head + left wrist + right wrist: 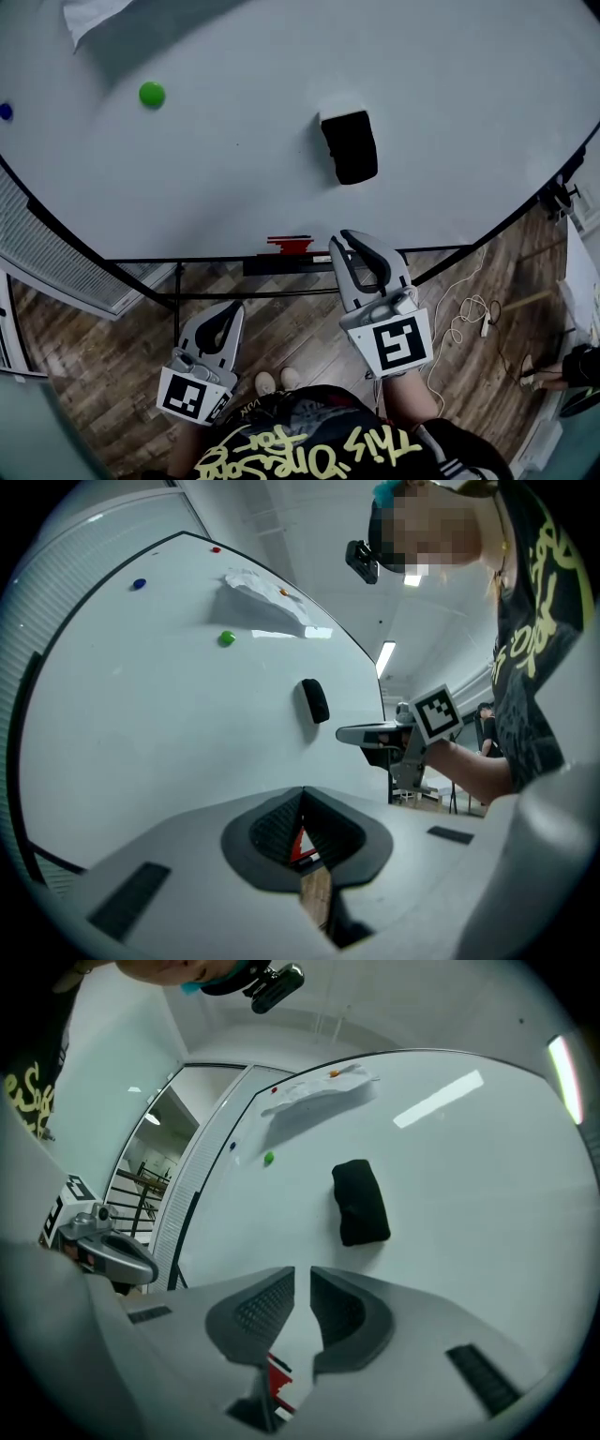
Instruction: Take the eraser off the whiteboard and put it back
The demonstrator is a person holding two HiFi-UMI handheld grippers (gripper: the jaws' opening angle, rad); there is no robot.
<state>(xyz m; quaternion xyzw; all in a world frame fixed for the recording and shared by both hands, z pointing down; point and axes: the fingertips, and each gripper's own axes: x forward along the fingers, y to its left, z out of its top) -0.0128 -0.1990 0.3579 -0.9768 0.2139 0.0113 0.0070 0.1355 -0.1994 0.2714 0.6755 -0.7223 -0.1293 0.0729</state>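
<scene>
Left hand-held gripper low, jaws together, right hand-held gripper higher, jaws barely apart, empty

Cool even light, a glare streak on the whiteboard, fisheye-bent edges.

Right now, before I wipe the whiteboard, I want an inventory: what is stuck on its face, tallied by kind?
Eraser: 1
Paper sheet: 1
Magnets: 4 (green magnet, blue magnet, red magnet, orange magnet)
Total: 6
</scene>
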